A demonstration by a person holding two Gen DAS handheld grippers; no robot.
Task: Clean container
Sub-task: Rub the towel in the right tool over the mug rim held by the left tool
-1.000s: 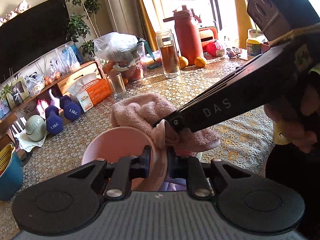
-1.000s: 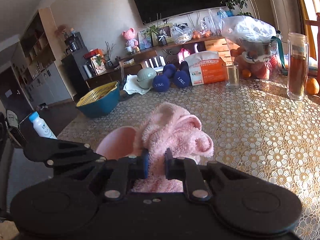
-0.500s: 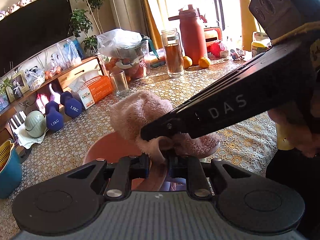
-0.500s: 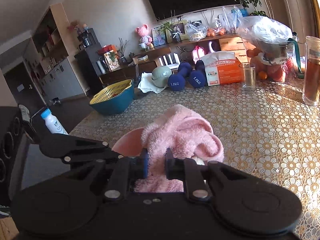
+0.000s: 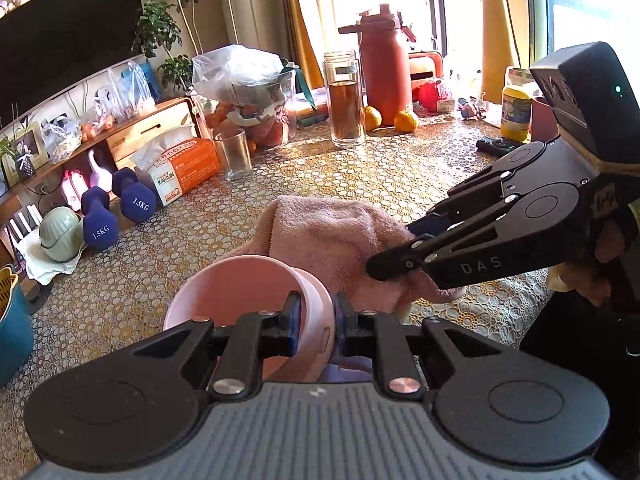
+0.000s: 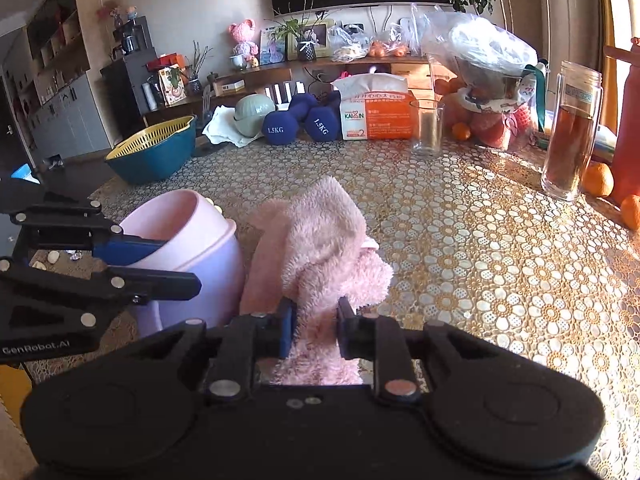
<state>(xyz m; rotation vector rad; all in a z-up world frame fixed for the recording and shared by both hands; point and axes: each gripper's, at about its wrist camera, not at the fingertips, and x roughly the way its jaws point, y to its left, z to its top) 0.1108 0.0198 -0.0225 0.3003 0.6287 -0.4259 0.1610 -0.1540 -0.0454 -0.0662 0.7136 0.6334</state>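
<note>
A pink and lilac container stands upright near the table's front edge. My left gripper is shut on its rim, one finger inside and one outside. A fluffy pink towel hangs beside the container, to its right. My right gripper is shut on the towel's lower folds. In the right wrist view the towel sits just outside the container wall, close to it; whether they touch is unclear.
A gold lace tablecloth covers the table. Behind stand an empty glass, a tea jar, a red flask, oranges, a tissue box, blue dumbbells and a teal colander bowl.
The right gripper has drawn the towel out from over the container's mouth to its right side. The container's pink inside is now uncovered. The left gripper still holds the rim.
</note>
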